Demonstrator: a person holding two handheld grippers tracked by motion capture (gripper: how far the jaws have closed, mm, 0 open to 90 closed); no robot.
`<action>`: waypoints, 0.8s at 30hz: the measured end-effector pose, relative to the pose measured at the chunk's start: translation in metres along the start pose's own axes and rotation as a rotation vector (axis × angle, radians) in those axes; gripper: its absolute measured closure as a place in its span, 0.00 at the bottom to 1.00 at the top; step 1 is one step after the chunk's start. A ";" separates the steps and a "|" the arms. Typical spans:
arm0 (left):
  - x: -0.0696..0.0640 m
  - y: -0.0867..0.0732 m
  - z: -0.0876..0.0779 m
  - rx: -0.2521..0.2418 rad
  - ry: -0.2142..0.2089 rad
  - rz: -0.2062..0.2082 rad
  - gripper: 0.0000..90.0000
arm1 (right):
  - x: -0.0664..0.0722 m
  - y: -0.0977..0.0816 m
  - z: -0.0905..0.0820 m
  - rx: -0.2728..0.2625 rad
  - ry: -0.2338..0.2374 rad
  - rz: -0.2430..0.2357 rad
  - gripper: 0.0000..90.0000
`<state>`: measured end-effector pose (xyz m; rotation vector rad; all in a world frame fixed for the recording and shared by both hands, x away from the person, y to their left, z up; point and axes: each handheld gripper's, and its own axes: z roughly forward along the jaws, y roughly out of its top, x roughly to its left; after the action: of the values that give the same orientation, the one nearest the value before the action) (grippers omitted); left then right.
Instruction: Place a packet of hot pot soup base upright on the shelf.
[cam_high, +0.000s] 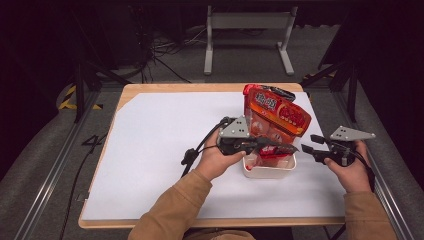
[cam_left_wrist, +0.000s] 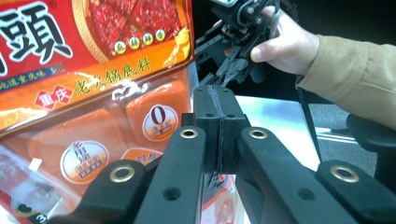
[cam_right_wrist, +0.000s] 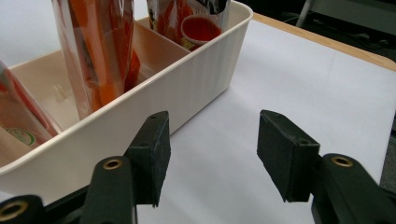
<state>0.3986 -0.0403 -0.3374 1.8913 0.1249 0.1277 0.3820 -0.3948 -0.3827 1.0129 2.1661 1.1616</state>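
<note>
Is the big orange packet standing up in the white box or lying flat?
Standing up, tilted a bit. The orange packet rises tall out of the white box, its lower end down inside, leaning away from the person.

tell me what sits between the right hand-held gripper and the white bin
Nothing: in the right gripper view, bare white table cover runs from the open right hand-held gripper to the white bin; the high view shows the same gap.
</note>
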 end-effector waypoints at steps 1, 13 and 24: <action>0.001 -0.001 0.000 0.003 0.000 -0.002 1.00 | 0.000 0.000 0.000 0.000 0.001 0.000 0.50; 0.004 -0.009 0.000 0.044 -0.004 -0.028 0.99 | 0.000 0.003 0.002 -0.004 0.006 0.000 0.49; 0.005 -0.013 -0.004 0.059 0.000 -0.058 0.79 | 0.001 0.004 0.006 0.000 0.009 -0.005 0.48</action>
<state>0.4026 -0.0315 -0.3485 1.9446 0.1857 0.0851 0.3865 -0.3894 -0.3823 1.0037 2.1748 1.1658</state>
